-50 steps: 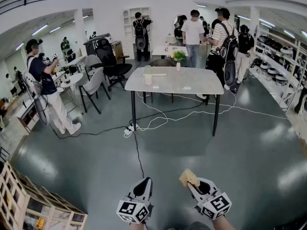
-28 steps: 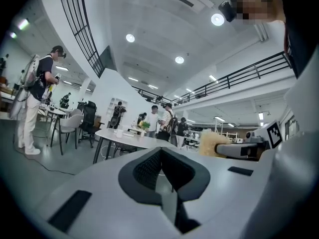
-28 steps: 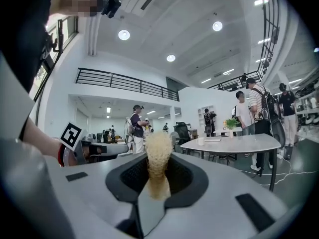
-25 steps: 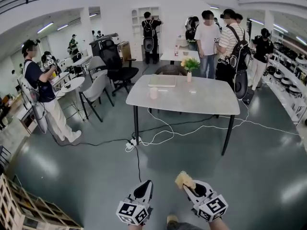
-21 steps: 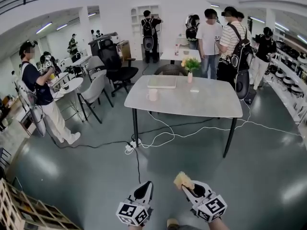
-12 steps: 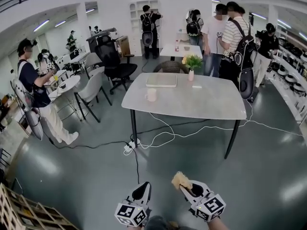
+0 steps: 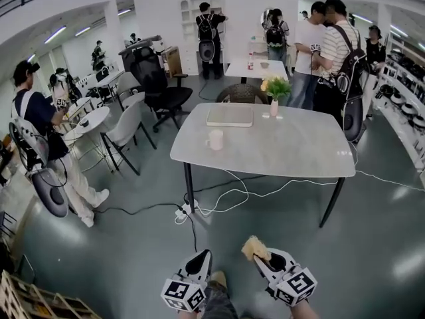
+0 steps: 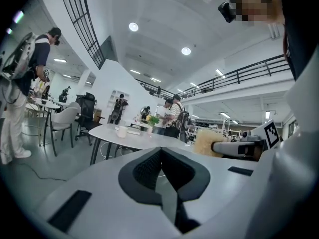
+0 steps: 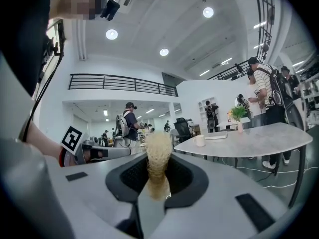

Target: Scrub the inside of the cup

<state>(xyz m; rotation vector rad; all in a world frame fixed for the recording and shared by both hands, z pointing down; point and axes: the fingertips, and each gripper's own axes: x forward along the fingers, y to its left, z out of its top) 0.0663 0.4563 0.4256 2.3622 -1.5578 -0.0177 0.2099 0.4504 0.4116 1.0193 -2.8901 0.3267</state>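
Observation:
A pale cup (image 7: 216,139) stands on the left part of a grey table (image 7: 285,151) a few steps ahead of me; it also shows far off as the cup (image 8: 121,131) and the cup (image 9: 200,140). My right gripper (image 7: 261,257) is shut on a yellow sponge (image 7: 255,248), whose fuzzy body, the sponge (image 9: 158,156), sticks up between the jaws. My left gripper (image 7: 199,262) is shut with nothing in it, its jaws meeting in the left gripper view (image 8: 160,156). Both grippers hang low over the floor, well short of the table.
On the table lie a flat tray (image 7: 230,115) and a vase of flowers (image 7: 275,92). White cables and a power strip (image 7: 182,211) lie on the floor under its near side. Chairs (image 7: 126,128) stand at the left. People (image 7: 332,52) stand behind the table, another person (image 7: 40,131) at far left.
The table and cup have come nearer and larger in the head view. Both grippers keep their place at the bottom of the view, the sponge still held.

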